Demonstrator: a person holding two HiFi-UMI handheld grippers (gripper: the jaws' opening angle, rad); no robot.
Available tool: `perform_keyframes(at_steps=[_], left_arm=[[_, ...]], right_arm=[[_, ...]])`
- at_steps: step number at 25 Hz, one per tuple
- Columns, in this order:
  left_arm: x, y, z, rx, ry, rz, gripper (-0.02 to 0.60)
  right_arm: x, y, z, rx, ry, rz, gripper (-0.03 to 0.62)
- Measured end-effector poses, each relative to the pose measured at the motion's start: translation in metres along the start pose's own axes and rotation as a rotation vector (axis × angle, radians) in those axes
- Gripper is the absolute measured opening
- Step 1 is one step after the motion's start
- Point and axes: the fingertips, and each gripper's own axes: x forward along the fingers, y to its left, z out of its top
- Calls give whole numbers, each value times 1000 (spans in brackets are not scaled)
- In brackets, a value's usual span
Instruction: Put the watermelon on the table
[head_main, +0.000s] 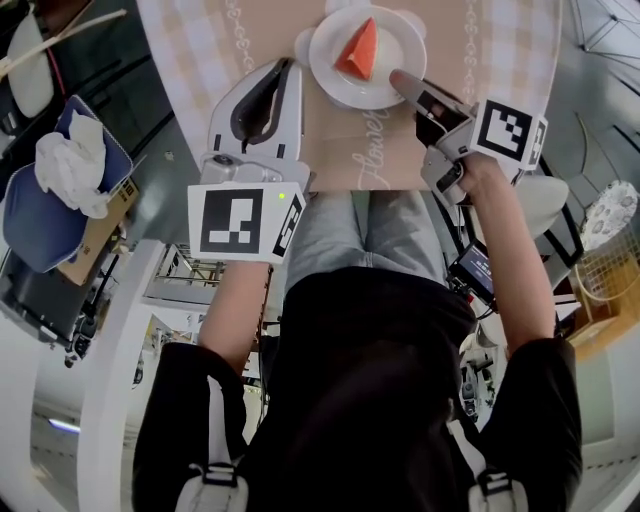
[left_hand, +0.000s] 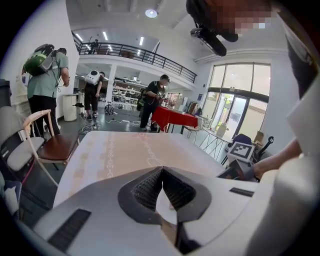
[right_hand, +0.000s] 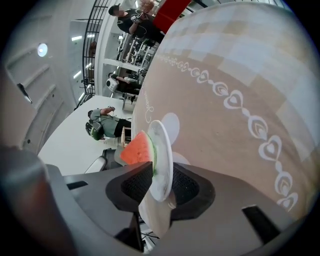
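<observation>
I count one wedge of watermelon, and it lies on one white plate that sits on the bench, close to the edge nearest me. I hold two tongs. My left tongs are pressed together with nothing in them and hang beside the plate on its left, apart from it. My right tongs stand wide, with the plate's rim between them and a gap on each side, so they grip nothing. There are two marker cubes, one on the left tongs and one on the right. The head view alone shows both tongs, the plate and the wedge together. The left gripper view shows its tongs meeting tip to tip over the bare bench, and neither wedge nor plate, though the right cube shows at its edge. It also shows three people standing in the hall beyond and one chair at the bench's left. The right gripper view is rolled onto its side: the plate appears edge-on between the spread tongs, with the red wedge on its face.
</observation>
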Motion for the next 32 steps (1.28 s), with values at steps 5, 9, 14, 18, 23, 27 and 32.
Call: perform_keyframes(at_steps=[5,9,14,18,23,27,32], left_arm=[[-5,-7,12,20,-13,3,14],[-11,-10,19,27,-18,15,14],[-16,-15,23,34,-21,20,14],[-21,-23,32,44,-33,20,14],[-30,-34,47,61,-53,17,14],[-40,-44,61,79,-78,17,14],[-57,-52,77,97,-107,34,14]], right_arm=[[-15,-10,-3,16,19,-118,115],[-23,-7,-4,9,25,-110,115],[-34,-12,-3,13,20,-134,115],[-44,0,-2,-4,9,-114,112],[-61,25,5,-46,-23,-77,104],[-74,50,12,-89,-53,-49,98],[-91,82,16,-186,-94,-43,95]])
